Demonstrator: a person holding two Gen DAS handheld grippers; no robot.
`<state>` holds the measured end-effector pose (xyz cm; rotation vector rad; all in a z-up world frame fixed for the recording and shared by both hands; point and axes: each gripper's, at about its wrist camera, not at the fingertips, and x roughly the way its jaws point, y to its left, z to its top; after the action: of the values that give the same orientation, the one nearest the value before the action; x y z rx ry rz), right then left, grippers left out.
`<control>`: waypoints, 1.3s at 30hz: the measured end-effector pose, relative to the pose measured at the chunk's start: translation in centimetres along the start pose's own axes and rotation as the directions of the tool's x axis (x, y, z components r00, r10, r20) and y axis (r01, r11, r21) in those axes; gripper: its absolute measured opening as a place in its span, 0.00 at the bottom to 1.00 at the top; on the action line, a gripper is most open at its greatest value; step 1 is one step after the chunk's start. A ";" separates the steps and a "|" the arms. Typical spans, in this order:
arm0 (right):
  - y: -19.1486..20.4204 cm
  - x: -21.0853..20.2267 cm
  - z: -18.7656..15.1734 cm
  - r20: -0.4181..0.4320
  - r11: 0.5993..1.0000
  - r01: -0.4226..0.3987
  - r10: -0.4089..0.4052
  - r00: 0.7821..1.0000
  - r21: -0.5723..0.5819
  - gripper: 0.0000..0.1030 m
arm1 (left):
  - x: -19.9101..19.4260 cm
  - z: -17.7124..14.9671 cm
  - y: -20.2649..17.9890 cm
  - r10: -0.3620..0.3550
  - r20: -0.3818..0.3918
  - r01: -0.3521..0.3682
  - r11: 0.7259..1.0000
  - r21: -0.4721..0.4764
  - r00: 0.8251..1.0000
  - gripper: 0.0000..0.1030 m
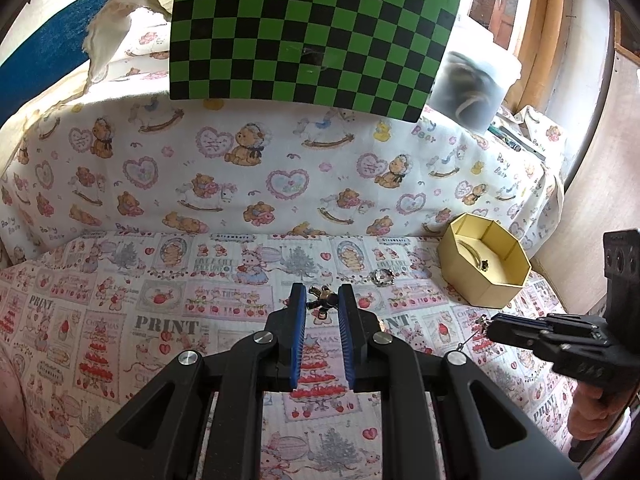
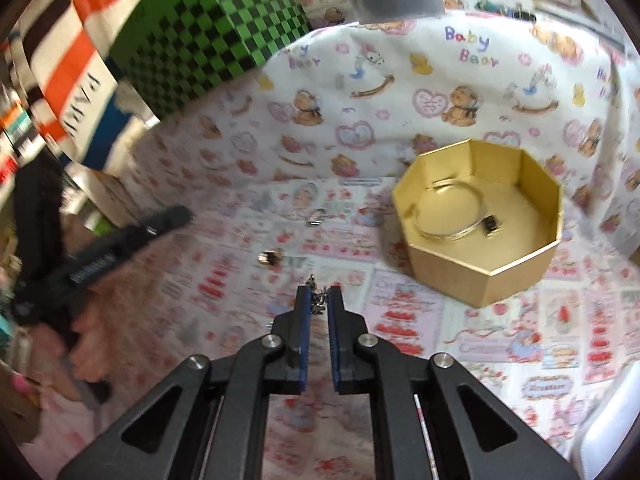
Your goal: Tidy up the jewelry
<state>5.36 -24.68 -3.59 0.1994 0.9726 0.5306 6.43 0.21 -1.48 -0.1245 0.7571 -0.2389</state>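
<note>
A gold octagonal box (image 1: 486, 276) (image 2: 480, 264) stands open on the printed cloth and holds a thin bangle (image 2: 452, 210) and a small dark piece (image 2: 491, 225). My left gripper (image 1: 323, 300) is around a small dark-and-gold brooch (image 1: 322, 300), jaws close to it. My right gripper (image 2: 319, 298) is shut on a small chain piece (image 2: 318, 298); it shows in the left wrist view (image 1: 490, 326) with the piece dangling (image 1: 478, 326). A silver ring (image 1: 382, 277) (image 2: 315, 218) lies on the cloth. The left gripper appears blurred in the right wrist view (image 2: 168, 218).
A green and black checkerboard (image 1: 312, 36) leans at the back on the bear-print cloth. A translucent plastic tub (image 1: 472, 92) stands behind the box. A beige wall or board (image 1: 580, 220) is at the right.
</note>
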 end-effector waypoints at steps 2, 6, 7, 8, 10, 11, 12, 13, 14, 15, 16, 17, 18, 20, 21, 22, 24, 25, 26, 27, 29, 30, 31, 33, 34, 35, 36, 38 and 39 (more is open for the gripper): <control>-1.2 -0.1 0.1 -0.012 0.989 -0.125 0.126 0.992 0.081 0.07 | 0.1 0.0 -0.1 0.002 -0.001 -0.002 1.000 0.002 1.000 0.15; -2.4 -0.1 0.1 -0.011 0.942 -0.281 0.288 0.958 0.182 0.07 | 0.1 0.0 -0.1 0.003 -0.002 -0.003 1.000 0.003 1.000 0.15; -2.6 -0.3 0.1 0.000 0.936 -0.297 0.303 0.953 0.191 0.07 | 0.1 0.0 -0.1 0.003 -0.001 -0.003 1.000 0.003 1.000 0.15; -2.5 -0.5 0.1 0.012 0.932 -0.308 0.312 0.950 0.191 0.07 | 0.1 0.0 -0.1 0.002 -0.002 -0.002 1.000 0.003 1.000 0.15; -2.3 -1.3 0.1 0.030 0.914 -0.359 0.360 0.933 0.189 0.07 | 0.1 0.0 -0.1 0.003 -0.002 -0.003 1.000 0.003 1.000 0.15; -2.0 -1.5 0.1 0.038 0.905 -0.384 0.384 0.923 0.186 0.08 | 0.1 0.0 -0.1 0.002 -0.003 -0.002 1.000 0.003 1.000 0.15; -2.1 -1.7 0.2 0.042 0.905 -0.385 0.384 0.922 0.180 0.08 | 0.1 0.0 -0.2 0.002 -0.004 -0.002 1.000 0.003 1.000 0.15; -1.7 -2.0 0.2 0.043 0.936 -0.317 0.314 0.948 0.155 0.08 | 0.1 0.0 -0.2 0.003 -0.003 -0.003 1.000 0.004 1.000 0.15; -1.0 -1.7 0.4 0.042 0.964 -0.233 0.229 0.972 0.125 0.09 | 0.1 0.0 -0.2 0.002 -0.004 -0.002 1.000 0.004 1.000 0.15; -0.6 -1.2 0.6 0.035 0.979 -0.176 0.173 0.984 0.104 0.09 | 0.1 0.0 -0.2 0.001 -0.005 -0.001 1.000 0.005 1.000 0.15; -0.5 -0.7 0.6 0.017 0.982 -0.158 0.158 0.987 0.101 0.09 | 0.1 -0.1 -0.2 0.001 -0.005 -0.001 1.000 0.005 1.000 0.15; -0.6 -0.3 0.5 0.002 0.983 -0.148 0.148 0.989 0.111 0.09 | 0.2 -0.1 -0.2 0.000 -0.006 0.000 1.000 0.007 1.000 0.15; -0.8 -0.1 0.5 -0.001 0.984 -0.131 0.132 0.991 0.119 0.09 | 0.2 -0.1 -0.3 -0.001 -0.006 0.001 1.000 0.009 1.000 0.15; -0.5 0.2 0.5 0.002 0.995 -0.040 0.040 0.999 0.090 0.11 | 0.2 -0.1 -0.3 -0.002 -0.004 0.002 1.000 0.011 1.000 0.15; -0.4 0.3 0.5 0.008 0.997 -0.004 0.003 1.000 0.075 0.12 | 0.2 -0.1 -0.3 -0.003 -0.004 0.003 1.000 0.011 1.000 0.15; -0.1 0.2 0.5 0.023 0.998 0.048 -0.049 0.999 0.051 0.12 | 0.2 0.0 -0.3 -0.004 -0.004 0.004 1.000 0.011 1.000 0.15; 0.5 0.3 0.5 0.021 0.998 0.060 -0.061 0.998 0.018 0.12 | 0.2 0.0 -0.3 -0.003 -0.004 0.003 1.000 0.010 1.000 0.15; 0.7 0.4 0.4 0.009 0.999 0.054 -0.054 0.999 -0.003 0.13 | 0.2 0.0 -0.3 -0.003 -0.004 0.003 1.000 0.010 1.000 0.15; 0.8 0.6 0.2 -0.011 0.998 0.064 -0.064 0.998 -0.028 0.13 | 0.1 0.0 -0.2 -0.003 -0.005 0.003 1.000 0.009 1.000 0.15; 1.0 0.9 0.0 -0.032 0.994 0.094 -0.096 0.995 -0.058 0.13 | 0.1 0.0 -0.2 -0.003 -0.005 0.003 1.000 0.009 1.000 0.15; 1.3 1.5 -0.4 -0.064 0.984 0.154 -0.160 0.985 -0.093 0.13 | 0.1 0.0 -0.2 -0.003 -0.004 0.003 1.000 0.009 1.000 0.15; 1.4 1.9 -0.5 -0.080 0.979 0.178 -0.186 0.979 -0.101 0.13 | 0.1 -0.1 -0.2 -0.004 -0.005 0.004 1.000 0.009 1.000 0.15; 1.4 2.1 -0.6 -0.090 0.976 0.193 -0.202 0.975 -0.104 0.13 | 0.1 0.0 -0.2 -0.004 -0.004 0.004 1.000 0.010 1.000 0.15; 1.6 2.1 -0.8 -0.091 0.975 0.191 -0.201 0.975 -0.111 0.13 | 0.2 0.0 -0.2 -0.002 -0.005 0.002 1.000 0.010 1.000 0.15; 1.7 2.1 -0.8 -0.099 0.976 0.181 -0.193 0.976 -0.118 0.13 | 0.2 -0.1 -0.2 -0.002 -0.006 0.002 1.000 0.010 1.000 0.15; 1.8 2.0 -0.8 -0.107 0.977 0.175 -0.187 0.976 -0.120 0.13 | 0.2 -0.1 -0.2 -0.002 -0.007 0.003 1.000 0.009 1.000 0.15; 1.9 2.1 -0.8 -0.114 0.978 0.170 -0.184 0.976 -0.119 0.13 | 0.2 0.0 -0.2 -0.002 -0.008 0.002 1.000 0.010 1.000 0.15; 1.7 2.0 -0.9 -0.135 0.979 0.169 -0.183 0.974 -0.111 0.13 | 0.3 0.0 -0.2 -0.001 -0.010 0.001 1.000 0.011 1.000 0.15; 1.6 2.1 -0.9 -0.149 0.979 0.170 -0.185 0.971 -0.111 0.13 | 0.3 0.0 -0.2 0.000 -0.010 0.001 1.000 0.011 1.000 0.15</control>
<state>4.99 -22.34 -5.04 -0.0191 1.1051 0.4324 6.62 -0.05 -1.68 -0.1129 0.7661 -0.2443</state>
